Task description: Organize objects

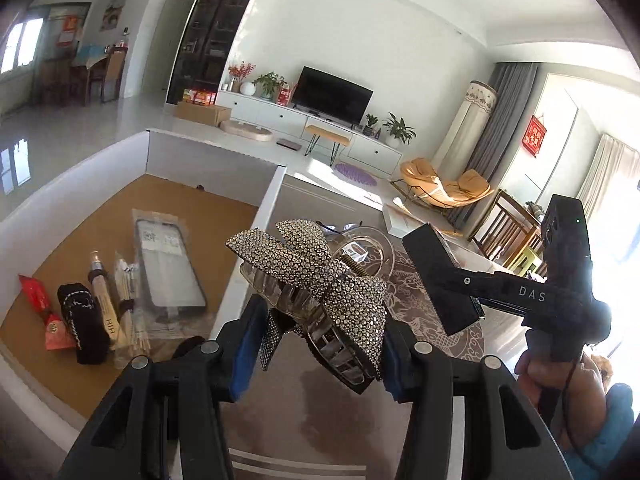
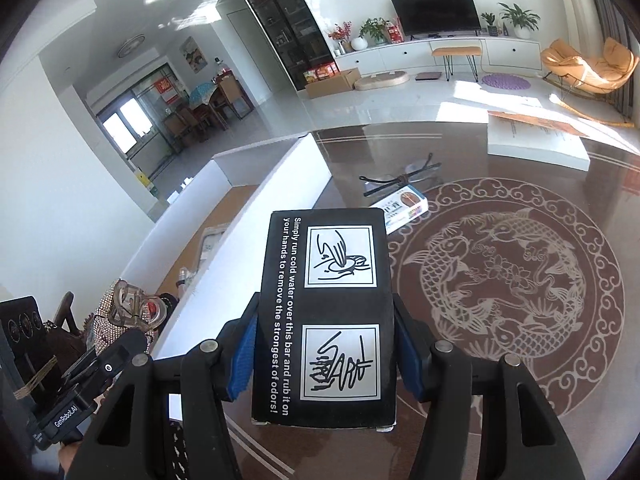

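Sunlit living rm, glossy carp-pattern table [image 2: 520,280]: I hold L gripper [image 1: 316,344] clamped on rhinestone bow hair claw [image 1: 312,280], R gripper [image 2: 324,356] clamped on black soap-bar box [image 2: 326,312], both lifted clear, apparently bound for white storage box [image 1: 256,216] alongside.

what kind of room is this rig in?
Almost certainly a home living room. A television sits on a long white cabinet with potted plants, an orange lounge chair stands near grey curtains, and a dining area with wooden chairs shows in the far corner.
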`<state>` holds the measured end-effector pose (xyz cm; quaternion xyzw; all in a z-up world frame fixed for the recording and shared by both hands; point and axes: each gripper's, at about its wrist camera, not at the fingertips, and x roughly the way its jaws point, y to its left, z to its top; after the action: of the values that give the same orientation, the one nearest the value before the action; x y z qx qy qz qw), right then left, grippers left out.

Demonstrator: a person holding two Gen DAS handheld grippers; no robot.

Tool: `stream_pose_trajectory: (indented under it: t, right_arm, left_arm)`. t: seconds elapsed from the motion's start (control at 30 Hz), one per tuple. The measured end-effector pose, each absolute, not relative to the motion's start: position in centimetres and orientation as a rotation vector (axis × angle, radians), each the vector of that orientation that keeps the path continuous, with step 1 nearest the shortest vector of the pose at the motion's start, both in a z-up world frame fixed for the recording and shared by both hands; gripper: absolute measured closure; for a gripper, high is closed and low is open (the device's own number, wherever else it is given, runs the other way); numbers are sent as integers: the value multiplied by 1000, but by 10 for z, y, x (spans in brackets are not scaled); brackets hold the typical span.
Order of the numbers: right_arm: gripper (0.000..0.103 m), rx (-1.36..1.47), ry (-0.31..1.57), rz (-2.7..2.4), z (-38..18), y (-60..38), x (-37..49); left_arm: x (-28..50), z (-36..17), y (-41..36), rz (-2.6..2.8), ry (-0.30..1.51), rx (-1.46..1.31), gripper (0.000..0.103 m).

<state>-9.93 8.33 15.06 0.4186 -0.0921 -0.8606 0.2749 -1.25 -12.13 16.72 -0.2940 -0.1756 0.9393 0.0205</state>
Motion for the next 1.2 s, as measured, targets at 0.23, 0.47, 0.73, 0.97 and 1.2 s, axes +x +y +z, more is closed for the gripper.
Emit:
stream_pose_trajectory:
  t: [0.23, 0.47, 0.73, 0.97, 1.2]
  right_arm:
    - [44, 1017, -170, -2150, 170, -63, -104]
    - [36, 1078, 42, -2076, 136, -172, -95]
    - [9, 944, 140, -2278, 144, -119, -78]
    - [6, 962, 104, -2455, 123, 0, -78]
    - [6, 1199, 125, -2588, 57, 127, -64]
  left_arm:
    - [-26, 152, -242, 3170, -524, -1134, 52]
    - [-52, 104, -296, 3166, -568, -1636, 10]
    - [-54, 103, -263, 3195, -408, -1626, 0]
    - [-31, 112, -237, 3140, -521, -1393, 0]
    - [-16, 127, -186, 3124, -453, -1176, 0]
